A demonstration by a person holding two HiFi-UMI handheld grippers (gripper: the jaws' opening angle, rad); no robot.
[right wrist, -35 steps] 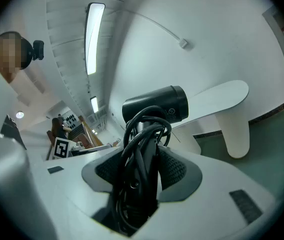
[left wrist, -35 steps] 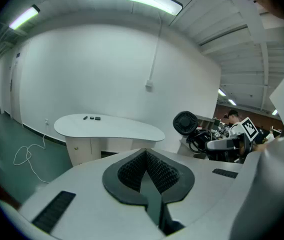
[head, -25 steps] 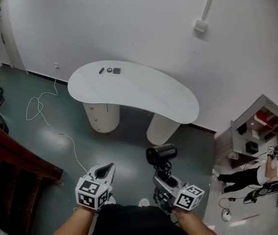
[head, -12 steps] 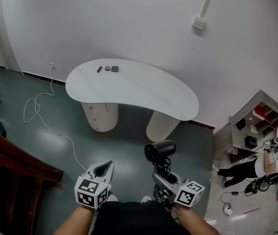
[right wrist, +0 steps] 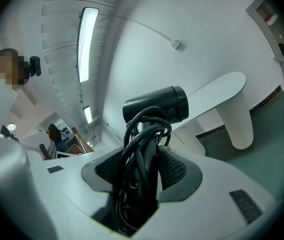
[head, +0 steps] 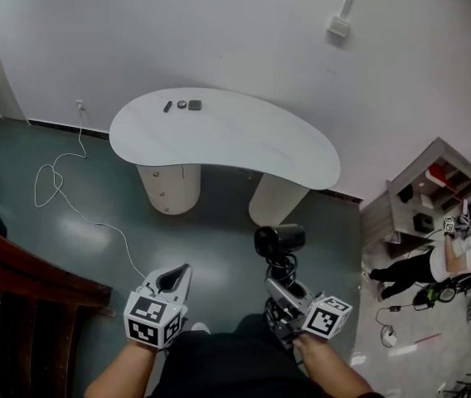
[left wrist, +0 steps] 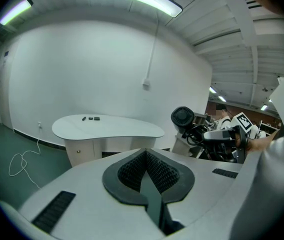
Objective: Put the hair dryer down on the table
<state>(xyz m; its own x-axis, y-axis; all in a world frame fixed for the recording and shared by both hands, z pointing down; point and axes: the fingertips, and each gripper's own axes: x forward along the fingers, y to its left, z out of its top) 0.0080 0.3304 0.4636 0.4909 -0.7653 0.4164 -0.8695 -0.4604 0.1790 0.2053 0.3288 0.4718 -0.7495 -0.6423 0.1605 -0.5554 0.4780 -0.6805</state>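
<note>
since a second earlier, the hair dryer (head: 279, 240) had climbed in the head view and stood nearer the table's near edge, and the table (head: 244, 143) itself sat a little higher in that view. the hair dryer was not on the table: it was held in the air over the floor (head: 211, 239), in front of the table's two rounded legs, barrel up and handle down. its black cord (right wrist: 141, 134) was looped round the handle in several turns. the right hand-held gripper (right wrist: 142, 170) was clamped on that handle, both ribbed pads pressed against the handle and the cord bundle, as i saw in the right gripper view. the barrel lay crosswise above the jaws.

the left hand-held gripper (left wrist: 147, 173) hung beside it to the left, well apart from the hair dryer, with its jaws together and nothing between them.

further out, the white kidney-shaped table was bare except for three small dark items (head: 182, 104) grouped at its far left edge, close to the white wall (head: 219, 31). a white cable (head: 57, 185) lay in loose loops on the green floor left of the table. at the right, a white shelf unit (head: 424, 196) stood against the wall, and a person (head: 434, 265) was beside it, well apart from the table.
</note>
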